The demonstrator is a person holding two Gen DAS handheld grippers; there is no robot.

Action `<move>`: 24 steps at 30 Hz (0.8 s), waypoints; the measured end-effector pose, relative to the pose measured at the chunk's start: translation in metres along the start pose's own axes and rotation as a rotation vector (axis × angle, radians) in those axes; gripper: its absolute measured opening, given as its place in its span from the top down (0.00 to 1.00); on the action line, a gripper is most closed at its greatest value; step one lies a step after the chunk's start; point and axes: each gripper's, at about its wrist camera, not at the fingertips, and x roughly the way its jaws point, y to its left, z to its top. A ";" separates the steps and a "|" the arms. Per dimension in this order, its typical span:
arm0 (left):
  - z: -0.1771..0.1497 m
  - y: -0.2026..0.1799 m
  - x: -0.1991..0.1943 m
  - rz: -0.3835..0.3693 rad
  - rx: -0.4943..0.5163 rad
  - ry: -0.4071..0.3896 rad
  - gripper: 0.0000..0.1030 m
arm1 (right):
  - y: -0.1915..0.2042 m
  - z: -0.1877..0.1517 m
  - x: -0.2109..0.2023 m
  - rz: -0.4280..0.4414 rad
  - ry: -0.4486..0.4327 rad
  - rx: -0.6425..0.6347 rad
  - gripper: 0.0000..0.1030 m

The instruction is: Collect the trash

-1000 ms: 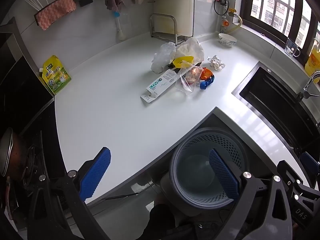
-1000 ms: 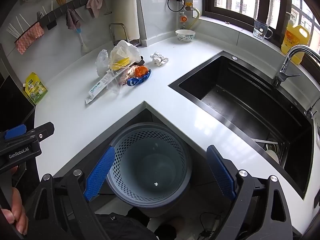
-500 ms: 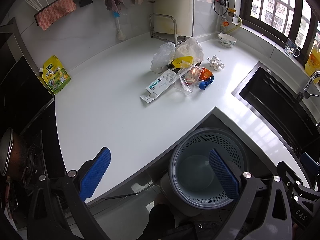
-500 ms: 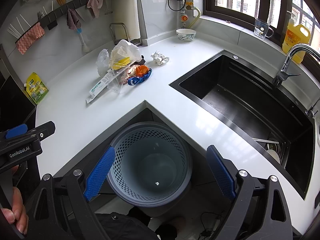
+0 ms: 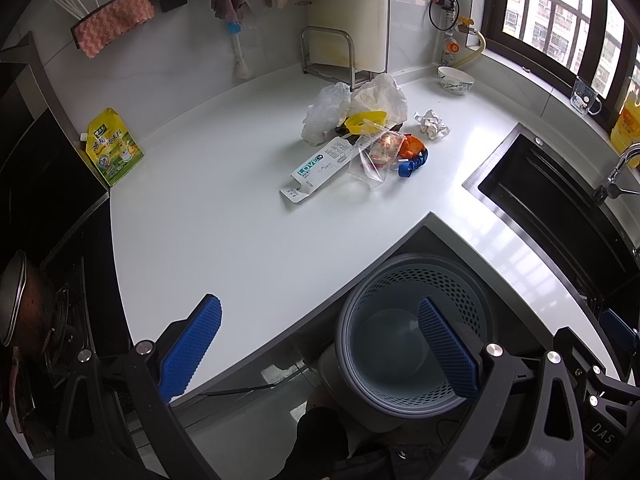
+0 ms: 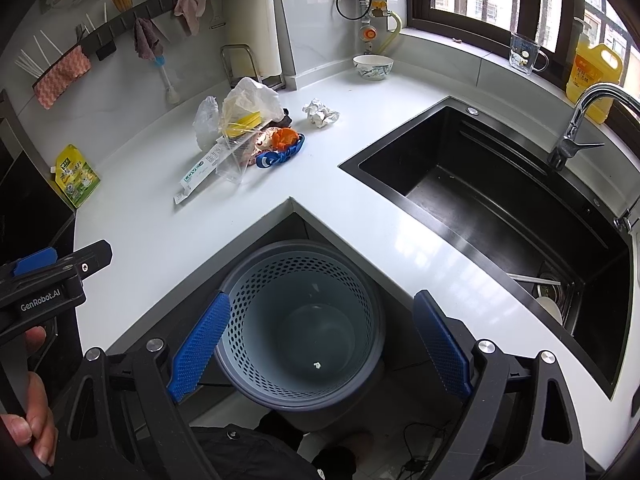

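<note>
A trash pile lies on the white counter (image 5: 224, 216): white plastic bags (image 5: 376, 96), a yellow lid (image 5: 366, 121), a flat white carton (image 5: 320, 166), a clear bag (image 5: 374, 156), orange and blue scraps (image 5: 414, 152) and a crumpled paper ball (image 5: 431, 123). The pile also shows in the right wrist view (image 6: 248, 128). A grey perforated bin (image 6: 300, 320) stands on the floor in the counter's corner notch. My left gripper (image 5: 318, 344) is open and empty, above the counter edge and bin (image 5: 412, 336). My right gripper (image 6: 318, 344) is open and empty over the bin.
A black sink (image 6: 500, 208) with a tap (image 6: 580, 120) is on the right. A bowl (image 6: 372, 66) sits by the window corner. A yellow pouch (image 5: 114, 152) leans at the left wall. A stove with a pan (image 5: 20, 300) lies far left.
Both grippers have drifted very slightly; the view barely shifts. Nothing was picked up or moved.
</note>
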 end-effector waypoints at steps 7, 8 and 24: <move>-0.011 0.003 0.006 -0.003 -0.027 0.007 0.06 | -0.006 -0.011 0.002 0.039 -0.002 -0.042 0.14; -0.012 0.003 0.007 0.000 -0.033 0.008 0.06 | -0.007 -0.013 0.002 0.047 -0.002 -0.050 0.14; 0.002 0.028 0.011 0.069 -0.084 -0.094 0.06 | -0.017 0.016 0.023 0.142 -0.063 -0.061 0.14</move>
